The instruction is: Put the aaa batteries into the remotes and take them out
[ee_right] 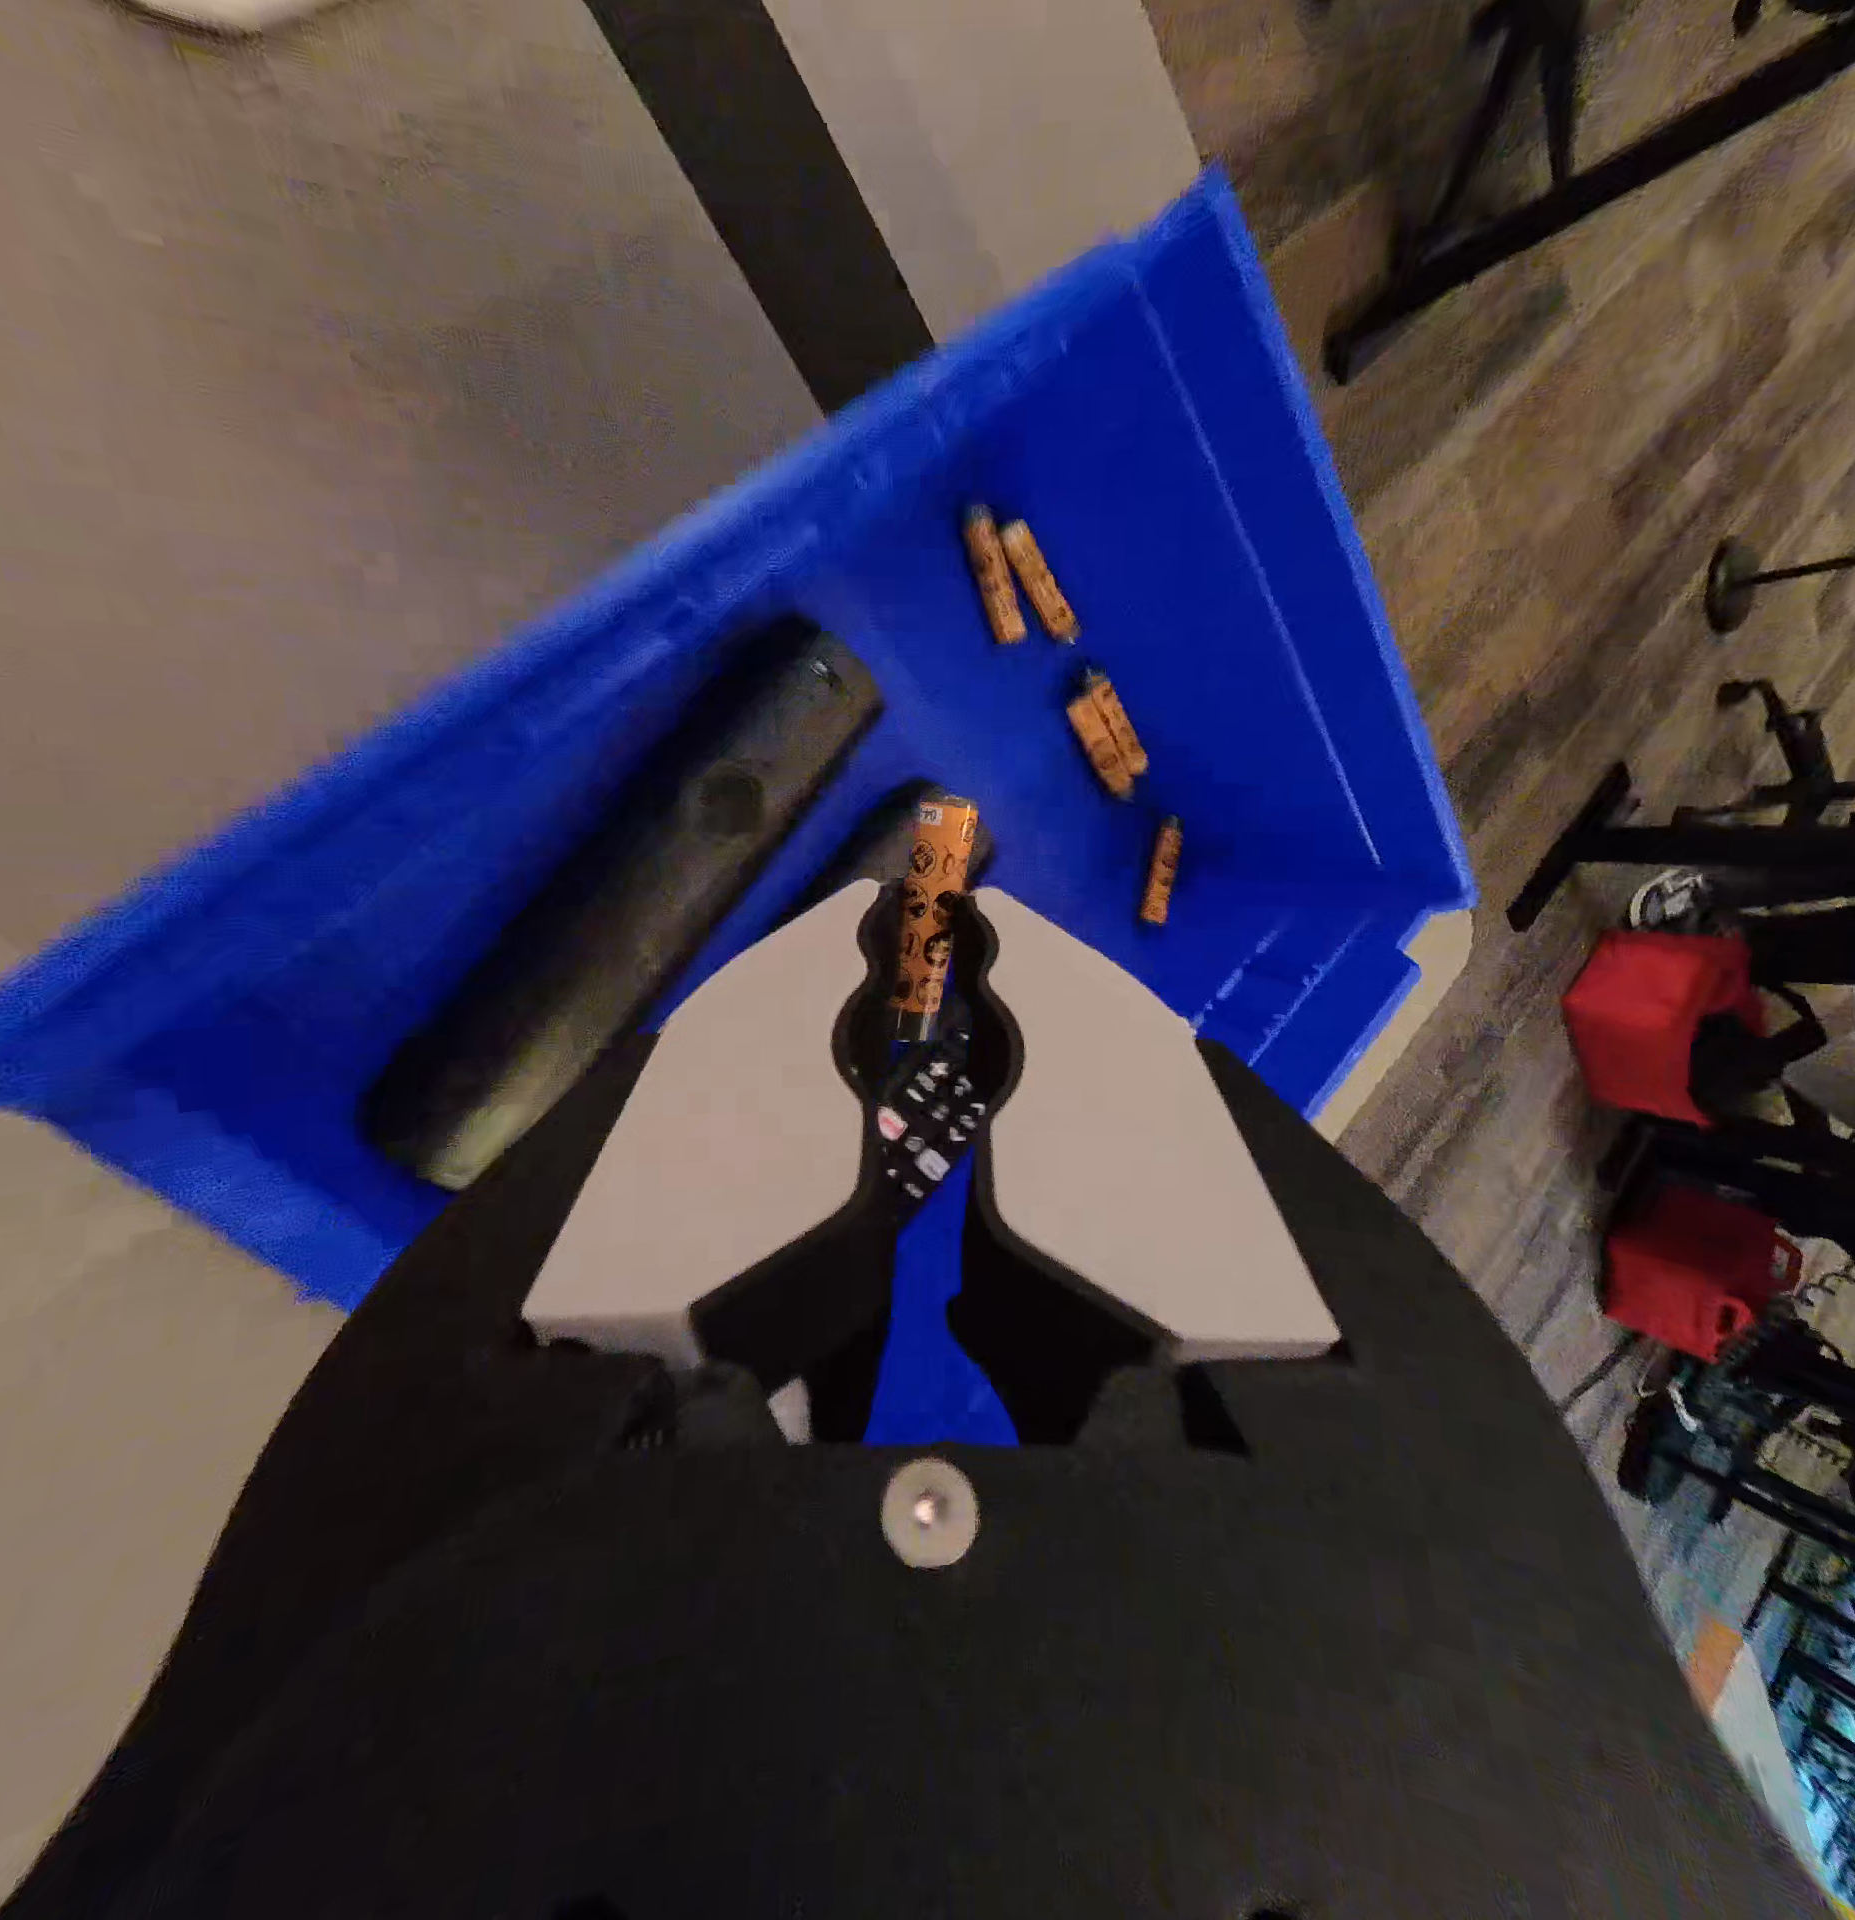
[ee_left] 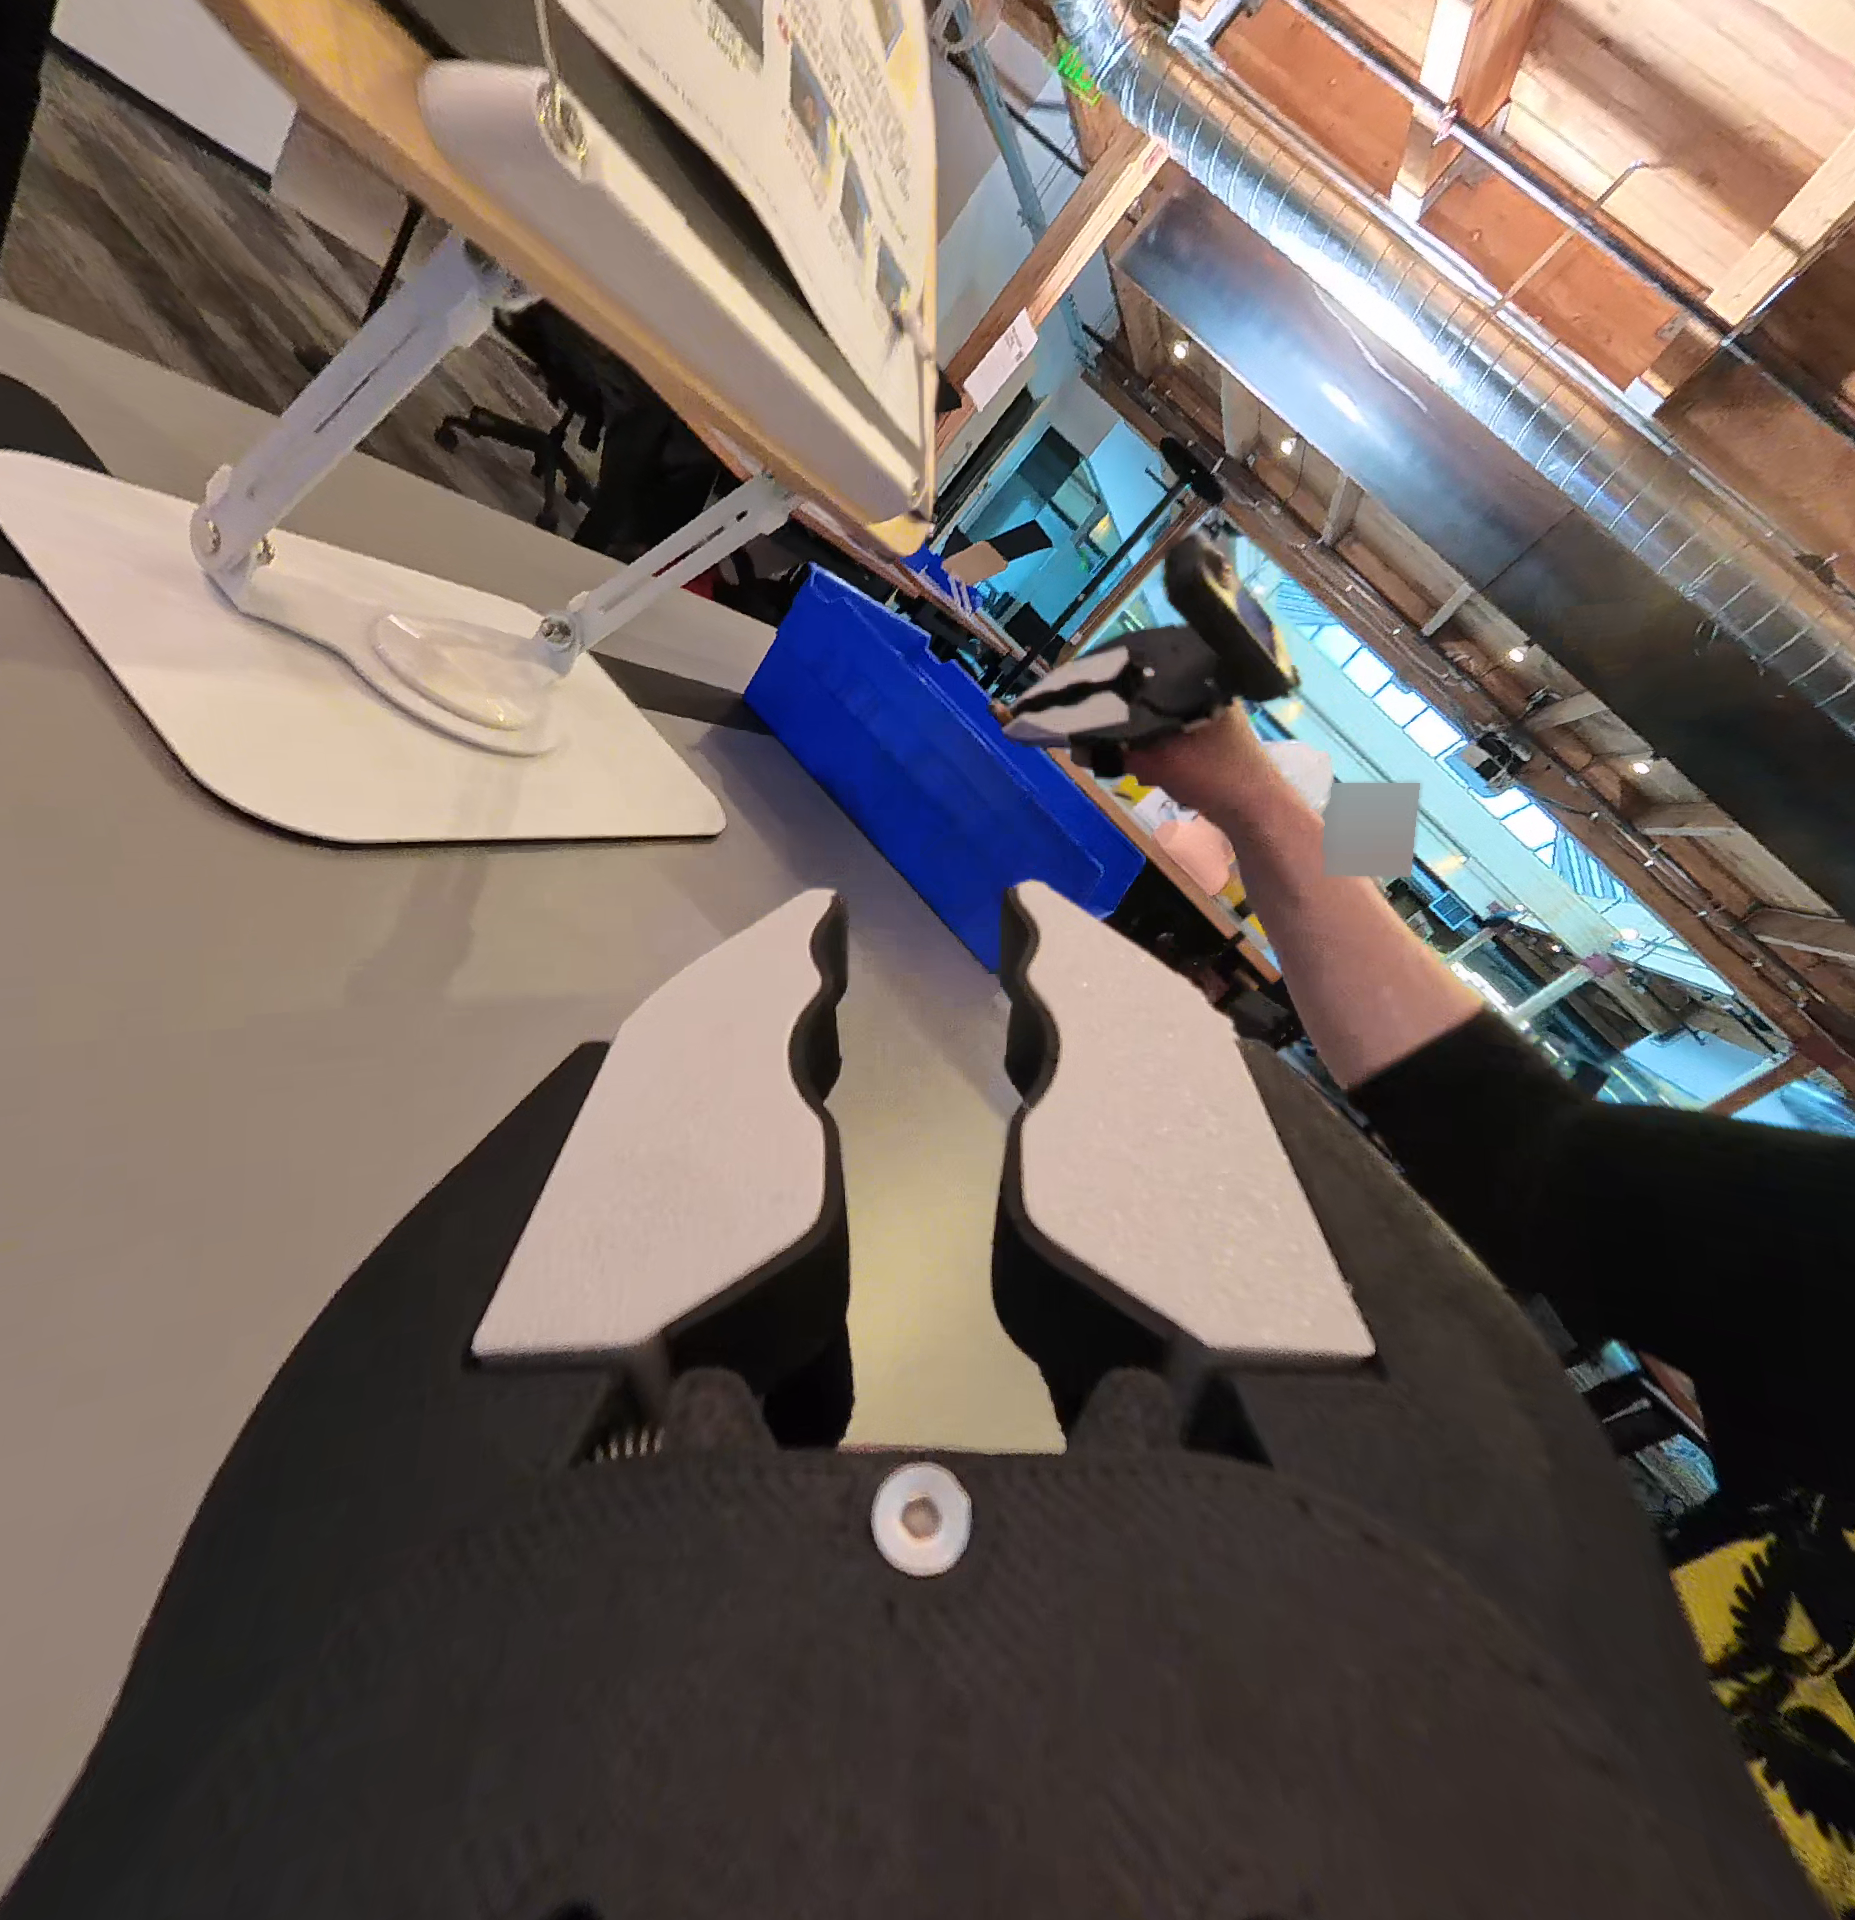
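My right gripper (ee_right: 928,899) is shut on an orange AAA battery (ee_right: 931,904), held over the blue bin (ee_right: 1162,416). Several more orange batteries (ee_right: 1105,727) lie loose on the bin floor to the right. A black remote (ee_right: 632,904) lies in the bin at left, and a second remote (ee_right: 928,1127) with buttons shows between my fingers below the battery. My left gripper (ee_left: 923,925) is open and empty, low over the grey table (ee_left: 279,1039), pointing toward the blue bin (ee_left: 933,779). The right gripper (ee_left: 1037,707) also shows there, above the bin.
A white stand (ee_left: 310,707) with hinged arms holds a white board on the table left of the bin. A person's forearm in a black sleeve (ee_left: 1629,1195) reaches in from the right. Red containers (ee_right: 1661,997) and black stands sit on the floor beyond the table edge.
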Available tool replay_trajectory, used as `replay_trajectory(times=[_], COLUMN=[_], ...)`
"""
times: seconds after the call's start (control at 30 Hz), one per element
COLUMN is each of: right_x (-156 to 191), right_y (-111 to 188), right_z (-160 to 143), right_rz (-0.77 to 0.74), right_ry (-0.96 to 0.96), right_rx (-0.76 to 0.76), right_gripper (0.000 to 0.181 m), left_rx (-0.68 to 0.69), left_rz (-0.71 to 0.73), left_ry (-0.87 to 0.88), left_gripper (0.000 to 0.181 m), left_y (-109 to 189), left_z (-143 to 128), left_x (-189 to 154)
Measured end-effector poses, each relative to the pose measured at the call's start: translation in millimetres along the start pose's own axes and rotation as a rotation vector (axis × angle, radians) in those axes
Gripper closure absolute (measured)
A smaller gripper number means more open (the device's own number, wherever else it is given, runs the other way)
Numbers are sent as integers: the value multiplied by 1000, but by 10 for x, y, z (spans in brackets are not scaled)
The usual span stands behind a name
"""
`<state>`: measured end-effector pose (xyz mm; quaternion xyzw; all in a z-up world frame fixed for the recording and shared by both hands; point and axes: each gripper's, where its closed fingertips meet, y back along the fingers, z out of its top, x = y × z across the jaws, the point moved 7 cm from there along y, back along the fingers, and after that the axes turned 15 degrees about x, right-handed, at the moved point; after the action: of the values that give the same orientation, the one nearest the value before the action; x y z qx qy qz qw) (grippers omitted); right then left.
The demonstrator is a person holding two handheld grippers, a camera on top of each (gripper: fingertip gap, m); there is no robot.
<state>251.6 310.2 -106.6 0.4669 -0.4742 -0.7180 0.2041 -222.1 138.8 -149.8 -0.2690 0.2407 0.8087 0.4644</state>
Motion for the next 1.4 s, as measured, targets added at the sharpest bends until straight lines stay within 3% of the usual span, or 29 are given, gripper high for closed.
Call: replay_trajectory(times=[0.2,0.37,0.47,0.6,0.77,0.87,0.9,0.97,1.17,1.3,1.4], right_x=[-477,-627,-640,-486,302,915,1111,1458,2079,2261,2345], right_y=[-843,-1176,-978,-345,540,928,1000,1059,823,668,642], right_z=[-41,-42,-33,-58,36,149,190,294,583,749,804], right_rz=[31,-81,-108,-157,-202,-203,-183,-118,39,100,124], right_ry=[-9,-31,-72,-150,-94,-56,-55,-44,-34,19,41], right_rx=[162,313,240,61,-189,-380,-434,-531,-652,-641,-659], right_gripper=[171,163,152,158,167,174,177,177,178,178,178], left_rx=[13,47,62,63,68,18,-32,-91,96,389,665], left_rz=[-15,-6,-19,-27,59,189,273,379,825,818,805], left_ry=[32,-4,-2,-18,-123,-205,-207,-206,-235,-23,179], left_gripper=[152,150,149,149,144,140,131,131,128,116,107], left_y=[-47,-113,-150,-162,-109,82,189,426,1119,1041,821], left_z=[-33,-57,-78,-69,-8,123,189,305,905,1218,1115], left_x=[60,4,-7,-57,-148,-191,-160,-110,360,1078,1700])
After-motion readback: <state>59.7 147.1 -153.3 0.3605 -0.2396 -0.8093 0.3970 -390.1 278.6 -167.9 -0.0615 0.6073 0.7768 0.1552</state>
